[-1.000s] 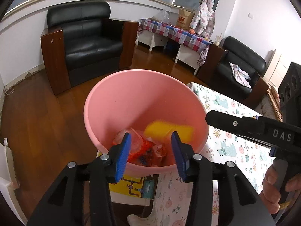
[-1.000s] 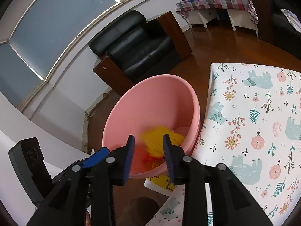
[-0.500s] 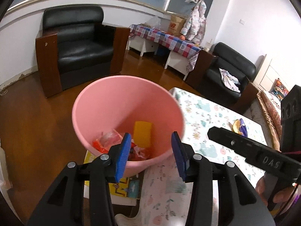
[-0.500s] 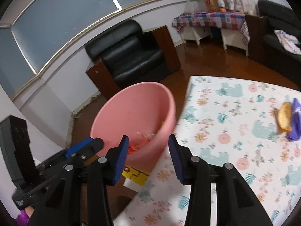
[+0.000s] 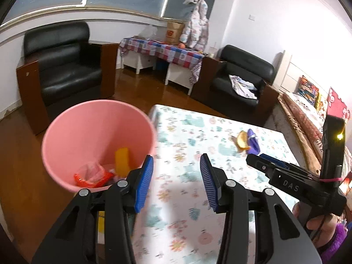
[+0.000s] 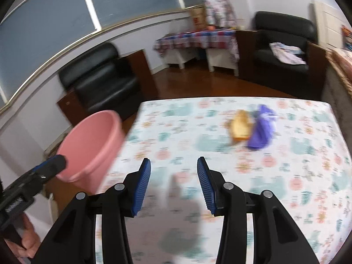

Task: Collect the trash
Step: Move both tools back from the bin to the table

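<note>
Counter (image 5: 193, 198): big, with a white cloth full of flowers and animals.
Pink bucket (image 5: 96, 136): it stands just off the counter's left edge, over the brown floor. It is open at the top.
Trash in the bucket: a yellow piece (image 5: 122, 161) stands up inside, next to a red and clear wrapper (image 5: 91, 175).
Left tongs (image 5: 175, 181): the blue pads are wide apart and nothing is between them. They hang over the counter's near-left part, right beside the bucket.
Right tongs (image 6: 173, 183): the blue pads are apart too, with nothing between them. They point down at the counter, and a hand (image 6: 26, 241) holding the other tool shows at the left edge.
Purple wrapper (image 6: 261, 129): it lies on the far part of the counter, well apart from both tongs.
Orange wrapper (image 6: 241, 126): it lies right beside the purple one, on its left, maybe touching. It looks blurry.
</note>
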